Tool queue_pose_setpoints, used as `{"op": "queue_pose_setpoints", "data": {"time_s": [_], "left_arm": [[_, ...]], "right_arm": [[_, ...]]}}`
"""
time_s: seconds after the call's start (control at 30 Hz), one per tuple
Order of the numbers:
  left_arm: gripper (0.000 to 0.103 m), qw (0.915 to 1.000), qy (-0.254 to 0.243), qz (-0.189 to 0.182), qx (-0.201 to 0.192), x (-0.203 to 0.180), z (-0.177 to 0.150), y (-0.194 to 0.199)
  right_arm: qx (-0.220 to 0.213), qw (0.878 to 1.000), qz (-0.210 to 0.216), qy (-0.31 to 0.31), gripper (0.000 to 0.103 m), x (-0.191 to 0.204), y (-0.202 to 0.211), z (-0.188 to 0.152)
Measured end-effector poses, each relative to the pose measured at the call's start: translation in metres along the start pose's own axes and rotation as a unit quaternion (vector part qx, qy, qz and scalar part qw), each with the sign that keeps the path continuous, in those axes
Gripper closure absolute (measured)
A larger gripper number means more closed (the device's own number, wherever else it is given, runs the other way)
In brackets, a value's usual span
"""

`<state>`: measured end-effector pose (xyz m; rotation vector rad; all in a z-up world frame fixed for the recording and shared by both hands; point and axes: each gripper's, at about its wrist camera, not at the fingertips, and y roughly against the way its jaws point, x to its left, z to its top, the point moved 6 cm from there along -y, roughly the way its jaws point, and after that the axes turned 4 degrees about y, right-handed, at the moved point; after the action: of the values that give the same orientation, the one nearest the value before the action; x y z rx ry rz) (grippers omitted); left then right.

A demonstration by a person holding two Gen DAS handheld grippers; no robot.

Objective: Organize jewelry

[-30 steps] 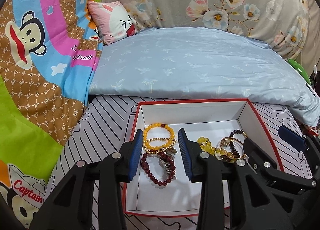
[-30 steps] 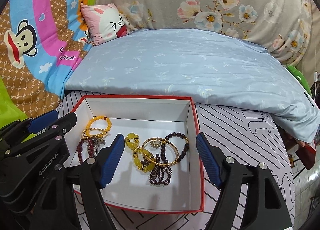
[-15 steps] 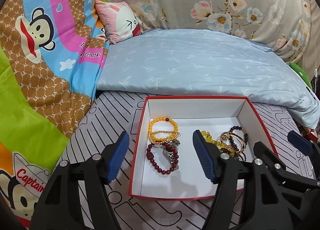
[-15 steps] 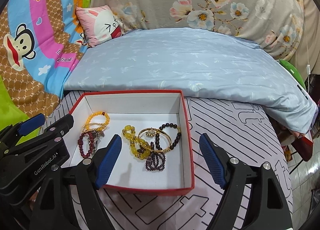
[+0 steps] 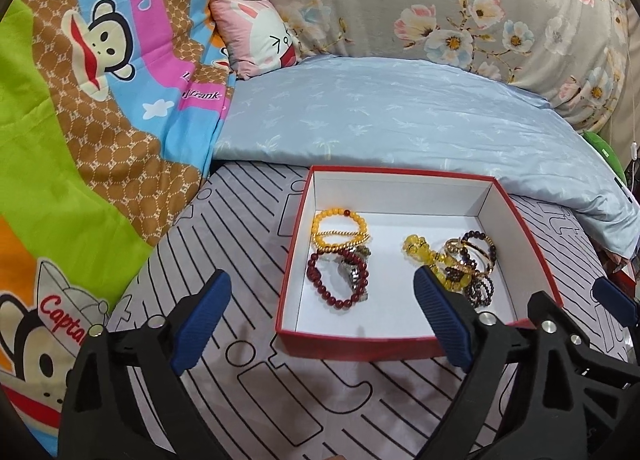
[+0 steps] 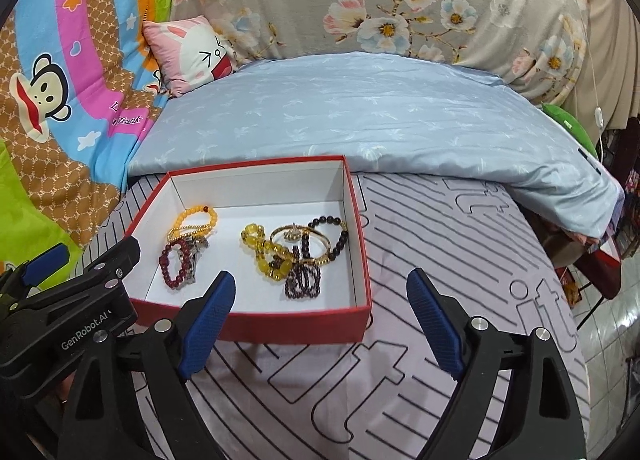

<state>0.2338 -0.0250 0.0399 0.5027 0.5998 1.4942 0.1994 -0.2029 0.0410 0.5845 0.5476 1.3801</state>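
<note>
Both tongs hang released and empty over a striped bedsheet (image 6: 460, 260): the left gripper (image 5: 320, 320) straddles the near left corner of the red jewelry box (image 5: 360, 346), while the right gripper (image 6: 320, 316) frames the box's near right corner. Inside the box, at the left gripper's 12 o'clock, lie a yellow bead bracelet (image 5: 339, 221), a gold bead bracelet (image 5: 340, 240) and a dark red bead bracelet (image 5: 336, 280); toward 2 o'clock, a tangle of yellow stones, gold bangle (image 6: 298, 240) and dark beads (image 6: 326, 236). The risk from here: a pinch into that tangle could hoist several pieces together, and the box could slide on the soft sheet if a jaw catches its wall.
</note>
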Motion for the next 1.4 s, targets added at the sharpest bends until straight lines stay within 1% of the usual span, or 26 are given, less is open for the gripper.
{"op": "queue_pose_setpoints", "data": {"time_s": [0.07, 0.23, 0.53, 1.4], "left_arm": [[0.012, 1.0, 0.004, -0.002, 0.004, 0.002, -0.008, 0.001], [0.012, 0.9999, -0.003, -0.005, 0.008, 0.002, -0.023, 0.004], [0.012, 0.9999, -0.011, 0.001, 0.007, 0.002, -0.038, 0.008], [0.012, 0.9999, -0.004, 0.01, 0.009, 0.011, -0.04, 0.014]], "right_arm": [[0.003, 1.0, 0.0, -0.003, 0.019, -0.001, 0.002, -0.007], [0.002, 1.0, -0.016, 0.006, 0.019, -0.002, 0.008, -0.021], [0.002, 1.0, -0.024, 0.0, 0.019, -0.005, 0.011, -0.038], [0.0, 1.0, -0.017, 0.001, 0.019, 0.001, 0.016, -0.037]]}}
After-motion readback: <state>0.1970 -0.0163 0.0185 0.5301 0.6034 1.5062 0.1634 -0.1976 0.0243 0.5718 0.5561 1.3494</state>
